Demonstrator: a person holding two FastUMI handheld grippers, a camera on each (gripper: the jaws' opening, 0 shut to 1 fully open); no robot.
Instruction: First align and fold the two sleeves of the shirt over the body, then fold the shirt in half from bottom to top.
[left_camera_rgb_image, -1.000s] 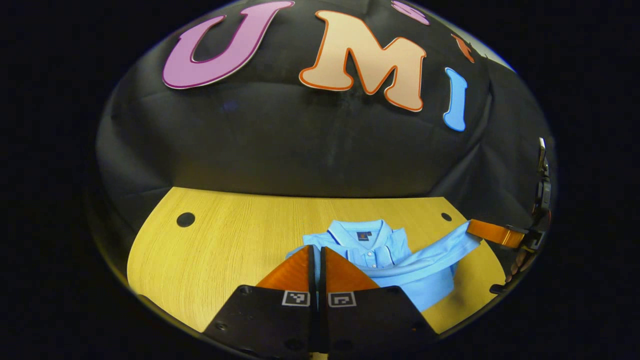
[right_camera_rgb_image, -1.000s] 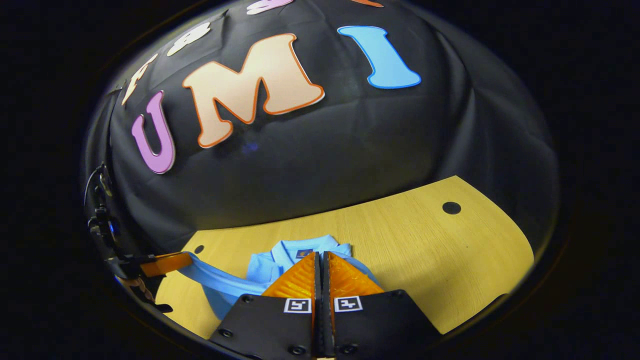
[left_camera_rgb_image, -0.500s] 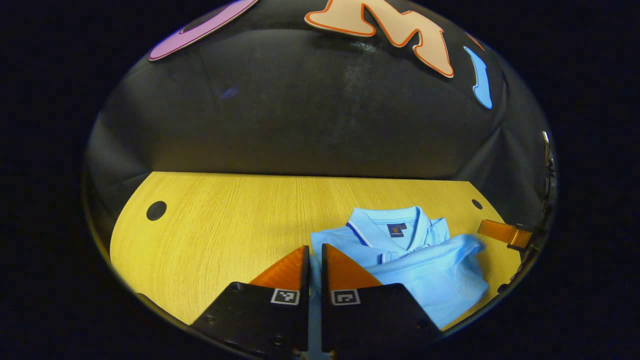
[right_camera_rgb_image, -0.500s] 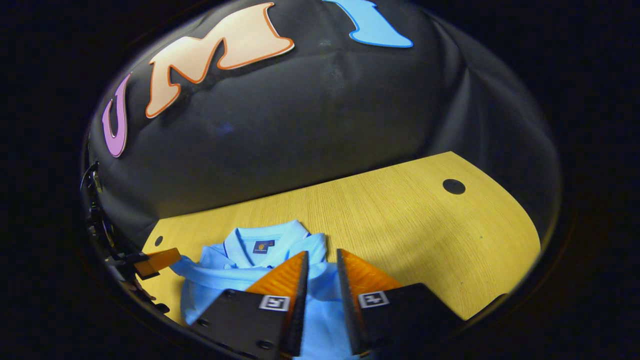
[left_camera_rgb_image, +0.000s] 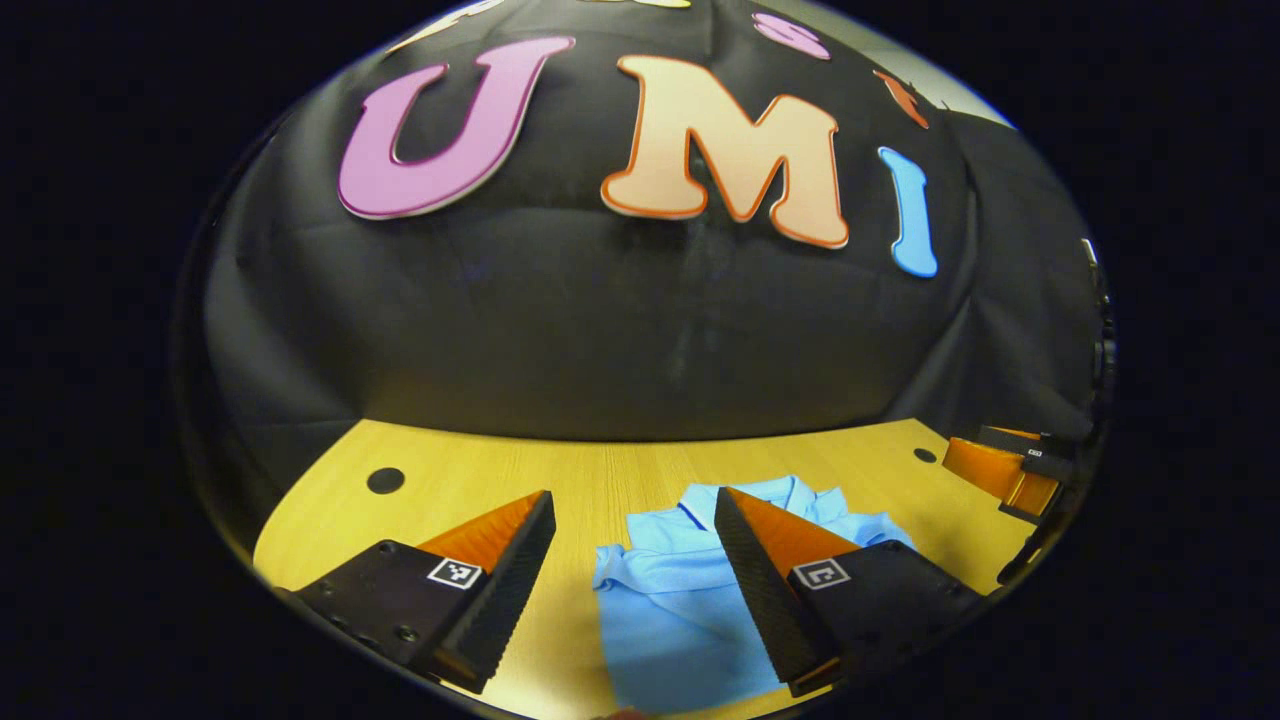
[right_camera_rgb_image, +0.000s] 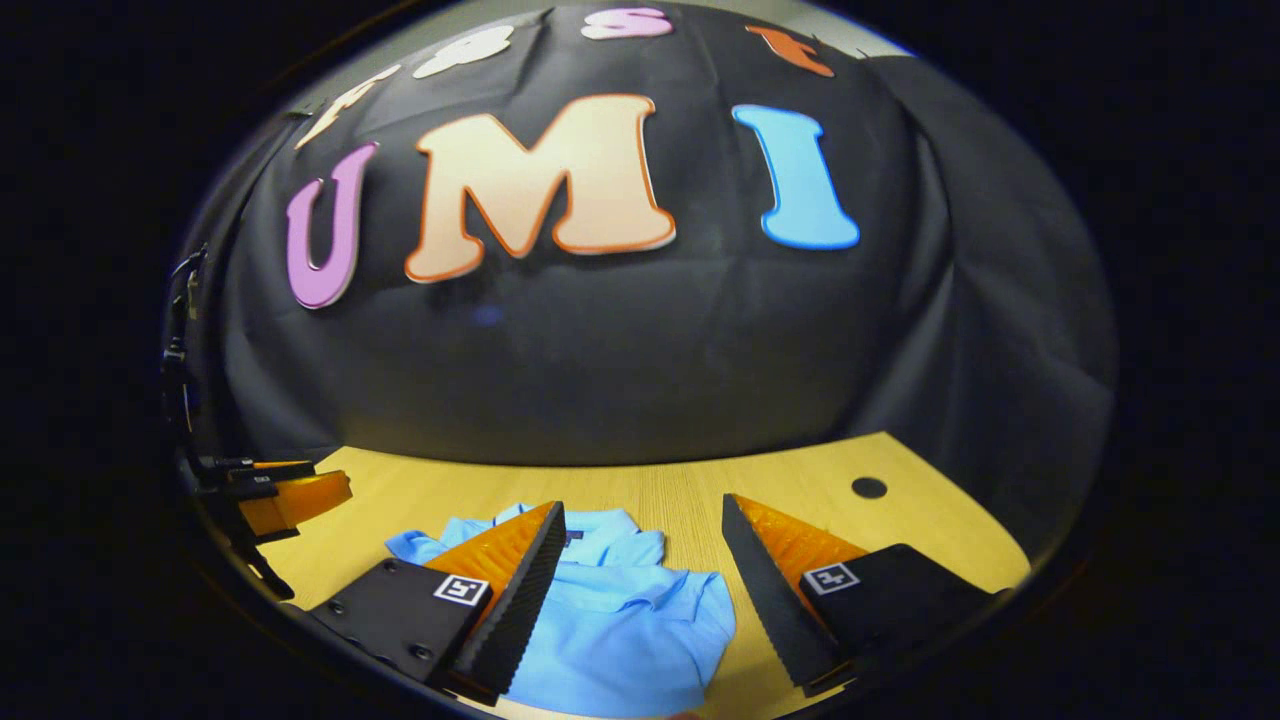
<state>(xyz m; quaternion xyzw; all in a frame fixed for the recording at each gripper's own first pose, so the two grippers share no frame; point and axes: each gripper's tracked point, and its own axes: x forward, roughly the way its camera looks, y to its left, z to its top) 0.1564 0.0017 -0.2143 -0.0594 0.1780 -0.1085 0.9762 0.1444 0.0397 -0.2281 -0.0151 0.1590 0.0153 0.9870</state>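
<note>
The light-blue polo shirt with a dark-trimmed collar (left_camera_rgb_image: 690, 590) lies on the pale wooden tabletop (left_camera_rgb_image: 480, 480), toward its near edge, with the collar pointing at the far edge and both sleeves laid in over the body. In the right gripper view the same shirt (right_camera_rgb_image: 620, 620) spreads flat with soft creases across the chest, and its lower hem runs out of sight at the bottom.

The left tool (left_camera_rgb_image: 632, 510) hangs above the shirt with its fingers spread wide, gripping nothing; cloth shows in the gap between them. The right tool (right_camera_rgb_image: 642, 518) is likewise spread apart and empty over the shirt, its left finger (right_camera_rgb_image: 520, 560) covering part of the collar.

Each tool also appears at the margin of the other's view (small and warped by the lens): the right one (left_camera_rgb_image: 1005, 470) near the tabletop's far right corner, the left one (right_camera_rgb_image: 285, 495) off the shirt's left side.

Two round dark holes (left_camera_rgb_image: 385, 480) (left_camera_rgb_image: 925, 455) pierce the tabletop toward its far corners, well apart from the shirt. Black cloth (left_camera_rgb_image: 600, 330) closes off the far edge.
</note>
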